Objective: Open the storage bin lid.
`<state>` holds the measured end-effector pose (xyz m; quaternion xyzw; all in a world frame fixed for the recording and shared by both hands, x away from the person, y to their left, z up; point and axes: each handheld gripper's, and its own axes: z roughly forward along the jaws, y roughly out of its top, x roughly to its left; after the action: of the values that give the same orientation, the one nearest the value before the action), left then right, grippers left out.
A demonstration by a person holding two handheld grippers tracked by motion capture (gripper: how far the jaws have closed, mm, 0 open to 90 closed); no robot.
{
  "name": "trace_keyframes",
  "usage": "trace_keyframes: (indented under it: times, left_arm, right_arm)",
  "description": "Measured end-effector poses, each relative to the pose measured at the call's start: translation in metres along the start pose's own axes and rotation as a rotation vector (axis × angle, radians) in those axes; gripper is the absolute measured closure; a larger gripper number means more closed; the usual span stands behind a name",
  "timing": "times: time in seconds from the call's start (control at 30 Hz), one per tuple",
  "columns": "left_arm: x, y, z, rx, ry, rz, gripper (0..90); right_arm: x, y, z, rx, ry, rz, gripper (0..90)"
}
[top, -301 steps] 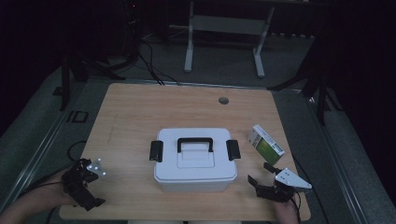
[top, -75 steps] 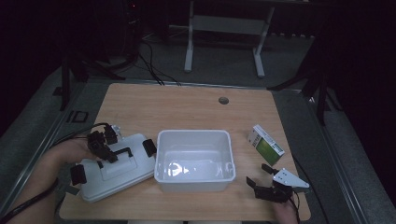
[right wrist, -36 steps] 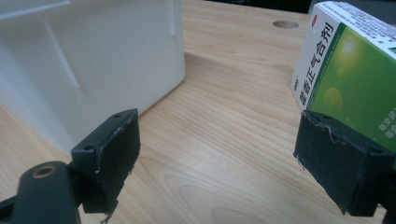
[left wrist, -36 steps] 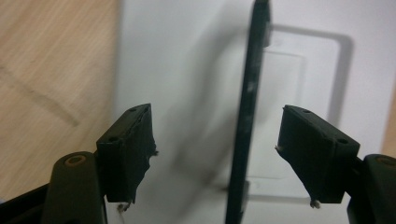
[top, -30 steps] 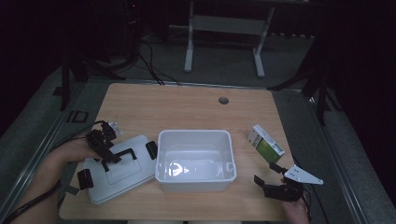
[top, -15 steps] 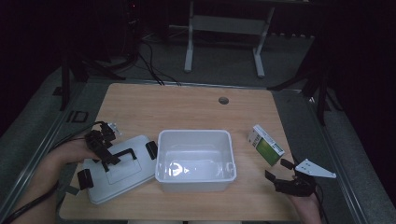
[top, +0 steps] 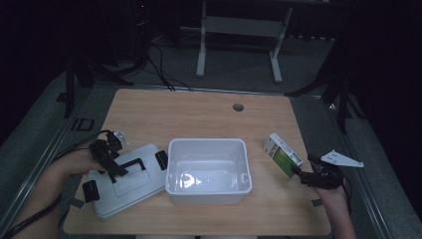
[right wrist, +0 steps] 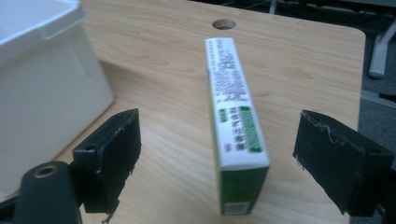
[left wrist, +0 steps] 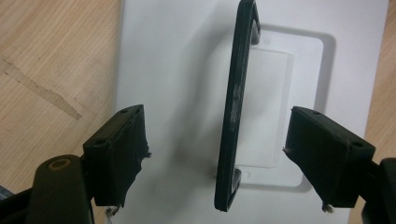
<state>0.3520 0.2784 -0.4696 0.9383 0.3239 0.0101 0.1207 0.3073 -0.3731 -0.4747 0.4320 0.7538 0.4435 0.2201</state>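
White plastic makes up the open box [top: 208, 172] in the middle of the wooden table [top: 199, 112]: a rectangular tub with rounded corners and glossy walls, and nothing can be seen inside it. Its lid [top: 127, 180] lies flat on the table just left of it, smooth and white, with black clips at its ends and a thin black handle [left wrist: 233, 107] standing over a shallow rectangular recess. The left gripper [left wrist: 212, 158] hangs over the lid, its jaws apart on either side of the handle without touching it, having just widened a little. Right of the box lies a slim green and white carton [right wrist: 236, 130] on its narrow side, printed with small text. The right gripper [right wrist: 212, 161] faces the carton's end, jaws wide apart and clear of it.
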Motion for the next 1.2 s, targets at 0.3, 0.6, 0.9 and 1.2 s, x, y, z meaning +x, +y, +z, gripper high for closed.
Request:
trace_keyframes:
  times: [0.3,0.6,0.9,1.2]
  left_arm:
    - [0.001,0.001,0.002,0.010,-0.006,-0.003,20.7]
    - [0.000,0.003,0.004,0.018,-0.006,0.002,20.8]
    - [0.000,0.003,0.005,0.024,-0.003,0.004,20.8]
    - [0.001,0.001,0.006,0.032,-0.002,0.004,20.8]
  right_arm:
    - [-0.018,0.011,0.021,0.087,0.025,0.013,14.3]
    - [-0.023,0.019,0.040,0.198,0.042,-0.015,20.0]
    - [-0.022,0.029,0.057,0.309,0.037,-0.029,32.6]
    - [-0.018,0.046,0.067,0.435,0.013,-0.051,44.9]
